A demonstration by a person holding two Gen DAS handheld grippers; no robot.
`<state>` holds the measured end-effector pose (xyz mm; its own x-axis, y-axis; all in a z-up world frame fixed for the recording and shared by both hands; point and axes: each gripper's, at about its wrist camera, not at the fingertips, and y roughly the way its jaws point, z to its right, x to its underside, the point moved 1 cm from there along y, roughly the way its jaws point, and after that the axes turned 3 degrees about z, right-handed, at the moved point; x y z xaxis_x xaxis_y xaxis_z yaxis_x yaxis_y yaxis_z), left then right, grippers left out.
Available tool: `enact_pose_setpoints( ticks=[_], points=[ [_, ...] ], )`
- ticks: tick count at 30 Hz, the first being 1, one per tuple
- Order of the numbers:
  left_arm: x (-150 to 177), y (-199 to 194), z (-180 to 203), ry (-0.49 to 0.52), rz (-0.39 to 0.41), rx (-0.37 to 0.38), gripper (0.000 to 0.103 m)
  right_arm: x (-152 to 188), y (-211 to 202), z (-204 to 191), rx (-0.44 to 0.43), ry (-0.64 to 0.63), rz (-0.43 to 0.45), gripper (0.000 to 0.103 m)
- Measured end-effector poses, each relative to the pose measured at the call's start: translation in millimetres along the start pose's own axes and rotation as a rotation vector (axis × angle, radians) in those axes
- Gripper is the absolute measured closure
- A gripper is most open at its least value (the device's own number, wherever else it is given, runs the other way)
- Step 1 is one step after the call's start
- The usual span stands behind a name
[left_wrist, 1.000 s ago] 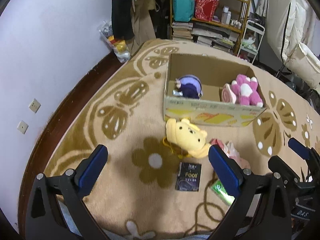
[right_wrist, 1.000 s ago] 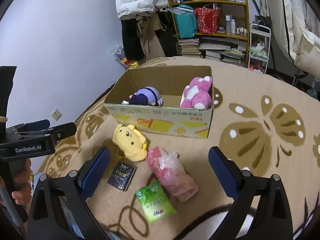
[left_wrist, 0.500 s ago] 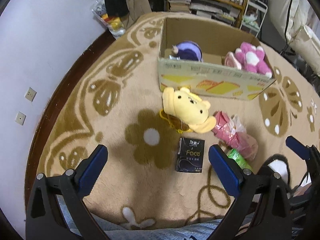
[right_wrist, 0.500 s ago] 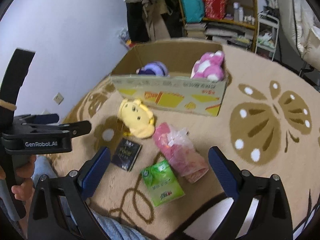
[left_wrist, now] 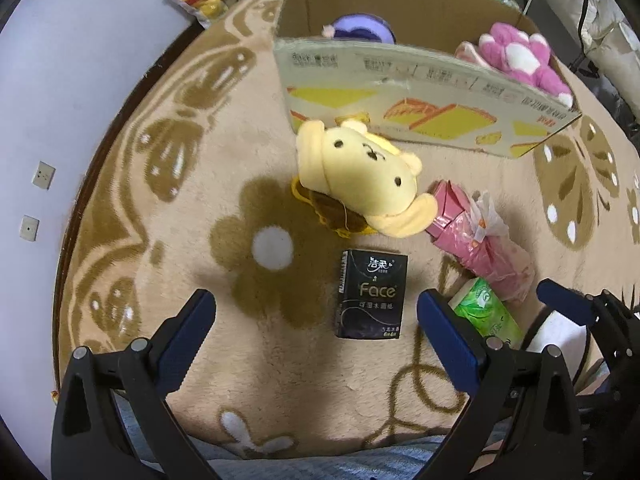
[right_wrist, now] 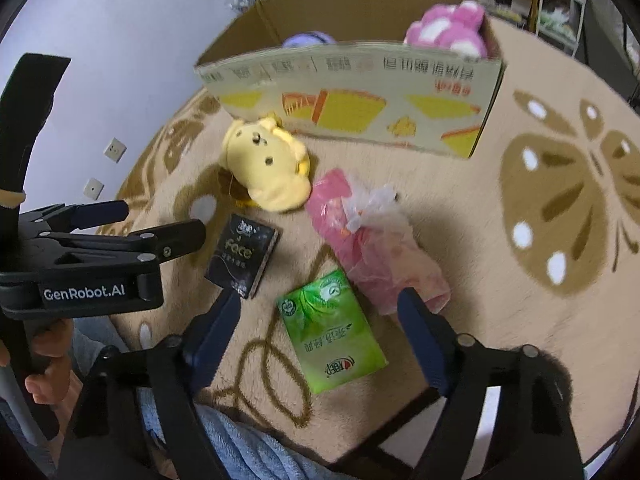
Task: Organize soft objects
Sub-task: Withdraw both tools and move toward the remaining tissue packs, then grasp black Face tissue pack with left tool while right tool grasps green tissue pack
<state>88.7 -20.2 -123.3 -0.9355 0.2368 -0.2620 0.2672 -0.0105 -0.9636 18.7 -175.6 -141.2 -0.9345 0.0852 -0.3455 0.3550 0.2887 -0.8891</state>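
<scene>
A person kneels on a plush tan rug [left_wrist: 168, 216] with brown flower and butterfly patterns, holding a two-finger gripper in each hand. The rug's curved left edge meets a dark wood floor strip and a pale wall. Open rug lies to the left of the objects and again to the right of them.

The left gripper [left_wrist: 316, 328] points steeply down with its blue-padded jaws spread wide and nothing held. A flat black tissue pack [left_wrist: 372, 294] lies on the rug between and just ahead of them, untouched.

The right gripper [right_wrist: 318, 332] has its jaws closing. A glossy green tissue pack [right_wrist: 332, 328] lies between them, and the pads are not pressing on it.

Just beyond sits a crinkly pink plastic-wrapped bundle [right_wrist: 376, 240], touching the green pack's far corner. Beside it lies a soft yellow plush dog [left_wrist: 360, 176], its ear resting against the bundle.

Behind stands an open cardboard box [left_wrist: 420, 96], its printed front wall close to the yellow plush. Inside are a purple plush [left_wrist: 360, 28] at the left and a fuzzy pink plush [left_wrist: 516, 52] at the right.
</scene>
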Motion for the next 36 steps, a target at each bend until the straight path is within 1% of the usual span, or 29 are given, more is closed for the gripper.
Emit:
enact_pose_setpoints(
  ticks=[7,11,16,22,29,30,31,32,33,36],
  points=[
    [-4.8,25.2,2.1,-0.013,-0.074,0.015,0.003,2.2,22.6,-5.4,-0.018,-0.023,-0.086,0.021],
    [-7.6,34.4,4.4,-0.012,-0.098,0.027,0.003,2.4,31.8,-3.9,-0.034,-0.014,-0.119,0.027],
    [-10.8,46.2,5.2,-0.020,-0.123,0.039,0.003,2.1,41.1,0.7,-0.033,0.010,-0.149,0.027],
    [-13.3,61.9,4.6,-0.015,-0.160,0.062,0.003,3.2,50.9,-4.5,-0.028,-0.019,-0.185,0.027],
    [-18.4,74.8,7.9,-0.011,-0.176,0.056,0.003,4.6,62.6,-7.8,-0.013,-0.028,-0.218,0.028],
    [-18.3,77.1,9.9,-0.010,-0.179,0.052,0.004,4.7,62.8,-7.0,-0.013,-0.028,-0.220,0.028],
    [-19.2,80.9,8.4,-0.008,-0.181,0.050,0.004,4.4,63.8,-6.8,-0.013,-0.027,-0.221,0.034],
    [-19.9,83.0,8.3,-0.005,-0.182,0.047,0.005,4.2,64.9,-6.3,-0.014,-0.025,-0.224,0.037],
    [-19.1,82.4,8.1,-0.003,-0.181,0.049,0.006,4.0,65.1,-5.5,-0.016,-0.024,-0.226,0.037],
    [-17.4,86.7,15.4,0.013,-0.182,0.052,0.016,3.6,64.6,-3.7,-0.014,-0.026,-0.229,0.037]
  ],
)
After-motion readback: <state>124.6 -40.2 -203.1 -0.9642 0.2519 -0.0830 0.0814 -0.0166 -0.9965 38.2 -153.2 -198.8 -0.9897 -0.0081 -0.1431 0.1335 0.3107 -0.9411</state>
